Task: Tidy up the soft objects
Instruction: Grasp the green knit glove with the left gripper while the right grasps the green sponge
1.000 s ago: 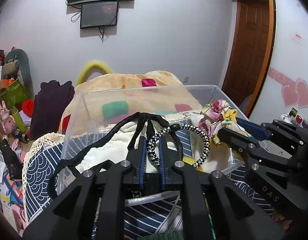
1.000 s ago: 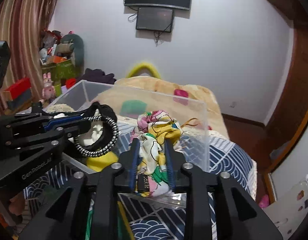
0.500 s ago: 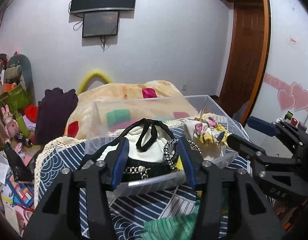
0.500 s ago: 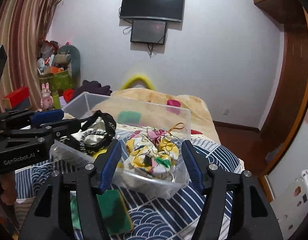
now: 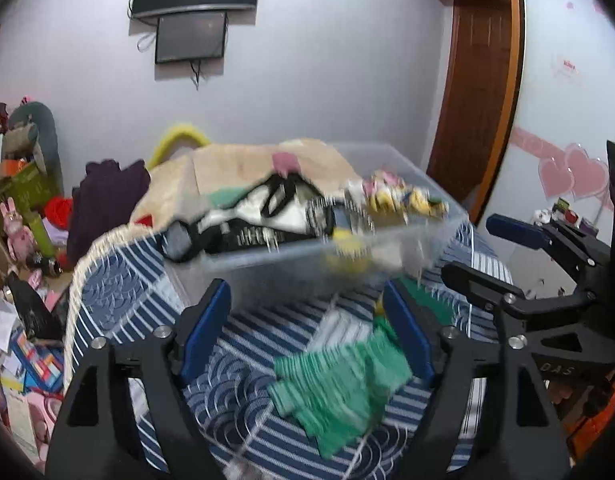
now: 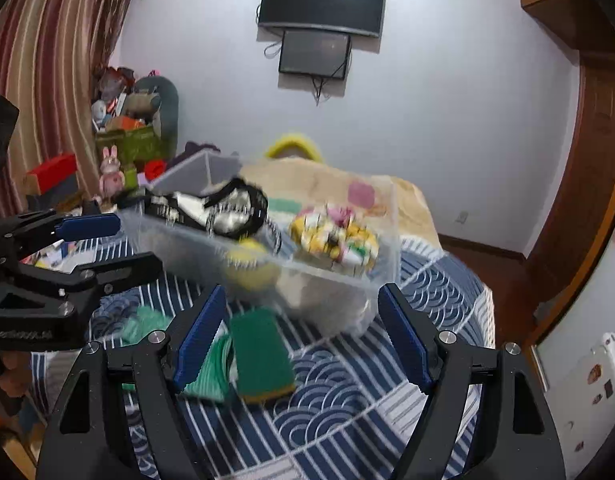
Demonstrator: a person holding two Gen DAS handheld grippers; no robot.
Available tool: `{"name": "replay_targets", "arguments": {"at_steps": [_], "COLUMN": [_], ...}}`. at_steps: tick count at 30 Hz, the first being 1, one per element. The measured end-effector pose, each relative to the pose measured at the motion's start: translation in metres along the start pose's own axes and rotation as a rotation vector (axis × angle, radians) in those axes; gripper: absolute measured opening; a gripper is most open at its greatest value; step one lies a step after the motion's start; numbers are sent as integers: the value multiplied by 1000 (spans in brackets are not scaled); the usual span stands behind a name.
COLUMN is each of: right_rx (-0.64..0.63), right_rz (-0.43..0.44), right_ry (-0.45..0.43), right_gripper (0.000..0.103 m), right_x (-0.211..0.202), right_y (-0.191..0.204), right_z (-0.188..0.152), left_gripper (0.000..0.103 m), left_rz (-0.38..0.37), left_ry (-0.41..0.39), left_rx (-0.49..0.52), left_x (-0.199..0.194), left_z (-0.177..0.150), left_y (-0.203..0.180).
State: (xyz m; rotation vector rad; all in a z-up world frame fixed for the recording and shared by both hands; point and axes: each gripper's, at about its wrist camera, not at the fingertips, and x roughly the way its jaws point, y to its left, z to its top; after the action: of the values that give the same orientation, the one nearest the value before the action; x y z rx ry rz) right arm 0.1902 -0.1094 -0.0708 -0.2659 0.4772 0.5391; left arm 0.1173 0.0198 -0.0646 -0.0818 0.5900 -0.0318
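The clear plastic bin (image 5: 307, 256) is resting on the blue patterned bedcover (image 5: 119, 288), far of both tongs, and it is holding the soft items: a black-and-white bag (image 5: 267, 212) at its left and a floral fabric bundle (image 6: 335, 236) at its right, with something yellow (image 6: 247, 264) low against the near wall. A green cloth (image 5: 339, 384) is lying outside the bin on the bedcover, near the tongs, and beside it a green sponge with a yellow base (image 6: 259, 356).

The left gripper (image 5: 307, 328) is being held wide open with nothing between its jaws; the right gripper (image 6: 303, 336) is likewise spread and empty. Both are hanging above the loose green items, apart from them.

The next pick is judged to be the green cloth or the sponge. The sponge is best being pinched across its narrow sides. The cloth is best being gathered at a raised fold, so the bedcover is not being caught with it.

The near wall of the bin is standing between the loose items and the bin's inside, so any load is needing lift over the rim. A beige blanket (image 5: 235, 168) is lying behind the bin. Both views are blurred.
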Motion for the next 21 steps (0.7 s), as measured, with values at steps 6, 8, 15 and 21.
{"name": "replay_targets", "arguments": {"at_steps": [6, 8, 15, 21], "right_rx": [9, 19, 92, 109], "right_rz": [27, 30, 112, 173], "right_ry": [68, 83, 164, 206], "right_gripper": [76, 76, 66, 34], "right_x": [8, 10, 24, 34], "right_y": [3, 2, -6, -5], "right_z": [-18, -23, -41, -47], "left_gripper": [85, 85, 85, 56], "left_rz": [-22, -49, -53, -82], "left_ry": [123, 177, 197, 171], "left_rx": [-37, -62, -79, -70], "left_x": [22, 32, 38, 33], "left_z": [-27, -35, -49, -53], "left_y": [-2, 0, -2, -6]}}
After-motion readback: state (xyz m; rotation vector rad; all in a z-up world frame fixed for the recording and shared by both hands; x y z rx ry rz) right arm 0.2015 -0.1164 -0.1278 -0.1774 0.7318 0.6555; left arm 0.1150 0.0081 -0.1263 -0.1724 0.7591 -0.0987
